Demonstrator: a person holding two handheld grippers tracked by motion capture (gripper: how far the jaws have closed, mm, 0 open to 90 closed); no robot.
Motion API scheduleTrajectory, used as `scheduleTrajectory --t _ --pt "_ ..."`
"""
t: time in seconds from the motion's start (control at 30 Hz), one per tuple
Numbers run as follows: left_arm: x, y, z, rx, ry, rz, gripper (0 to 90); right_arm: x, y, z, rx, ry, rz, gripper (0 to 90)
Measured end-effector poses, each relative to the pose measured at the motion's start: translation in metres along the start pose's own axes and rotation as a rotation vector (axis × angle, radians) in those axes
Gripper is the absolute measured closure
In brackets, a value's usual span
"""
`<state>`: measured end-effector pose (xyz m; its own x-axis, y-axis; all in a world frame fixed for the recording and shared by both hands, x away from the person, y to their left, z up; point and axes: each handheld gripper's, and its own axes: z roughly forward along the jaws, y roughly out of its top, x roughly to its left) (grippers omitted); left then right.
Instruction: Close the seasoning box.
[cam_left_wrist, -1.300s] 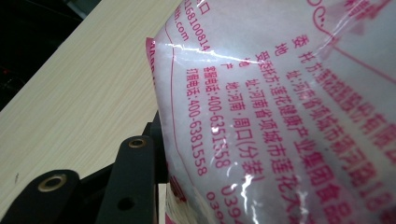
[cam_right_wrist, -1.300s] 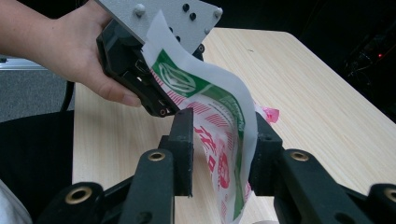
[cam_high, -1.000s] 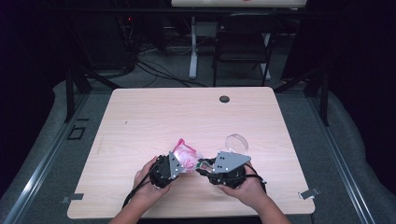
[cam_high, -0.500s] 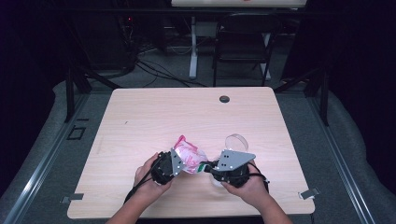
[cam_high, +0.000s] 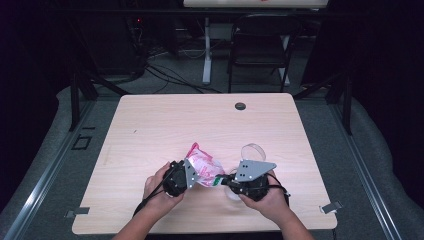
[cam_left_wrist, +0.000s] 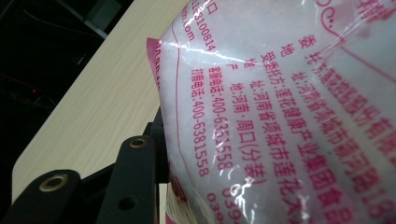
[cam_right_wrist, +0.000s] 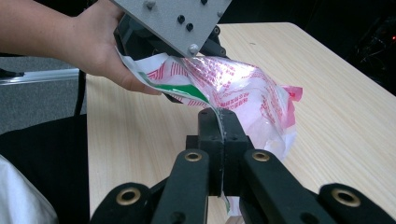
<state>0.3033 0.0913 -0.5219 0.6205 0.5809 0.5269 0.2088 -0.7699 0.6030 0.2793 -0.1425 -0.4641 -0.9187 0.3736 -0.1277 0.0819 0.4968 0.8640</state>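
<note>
Pink-printed bag (cam_high: 204, 169) hangs just above the table (cam_high: 150, 130), held between both grippers. Left gripper (cam_high: 184, 176) grips its body; right gripper (cam_right_wrist: 220, 125) has just closed, pinching a thin edge. Risk: pulling apart, the film tears unevenly, spilling contents, or slips free.

Clear cup (cam_high: 252, 151) half hidden behind right tongs (cam_high: 223, 182), bag (cam_left_wrist: 289, 116) cropped by edges

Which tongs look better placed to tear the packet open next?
Right, probably. The right tongs have just closed and pinch the thin edge of the pink-printed packet, so they could pull. The left tongs hold the packet's body, better suited to steadying it.
</note>
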Motion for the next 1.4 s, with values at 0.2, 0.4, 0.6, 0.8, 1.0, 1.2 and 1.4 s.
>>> scheduleTrajectory --t 0.2,0.4,0.6,0.8,1.0,1.2,1.4 --pt "0.000 0.004 -0.002 0.003 0.026 0.027 60.2 -0.003 -0.002 -0.002 -0.010 0.000 0.031 90.0" --pt "0.000 0.010 -0.004 -0.009 0.064 0.058 60.3 -0.006 -0.002 -0.006 -0.029 -0.017 0.041 90.0" --pt "-0.001 0.014 -0.005 -0.014 0.084 0.088 60.4 -0.009 -0.004 -0.009 -0.038 -0.028 0.056 90.0" --pt "-0.001 0.018 -0.006 -0.029 0.106 0.108 60.5 -0.011 -0.004 -0.012 -0.048 -0.033 0.064 90.0" --pt "-0.001 0.020 -0.008 -0.025 0.136 0.164 60.5 -0.012 -0.006 -0.015 -0.054 -0.029 0.068 90.0" --pt "-0.002 0.022 -0.010 -0.032 0.171 0.208 60.6 -0.013 -0.007 -0.017 -0.048 -0.034 0.067 90.0" --pt "-0.003 0.025 -0.012 -0.030 0.200 0.246 60.6 -0.014 -0.010 -0.019 -0.052 -0.036 0.075 90.0"
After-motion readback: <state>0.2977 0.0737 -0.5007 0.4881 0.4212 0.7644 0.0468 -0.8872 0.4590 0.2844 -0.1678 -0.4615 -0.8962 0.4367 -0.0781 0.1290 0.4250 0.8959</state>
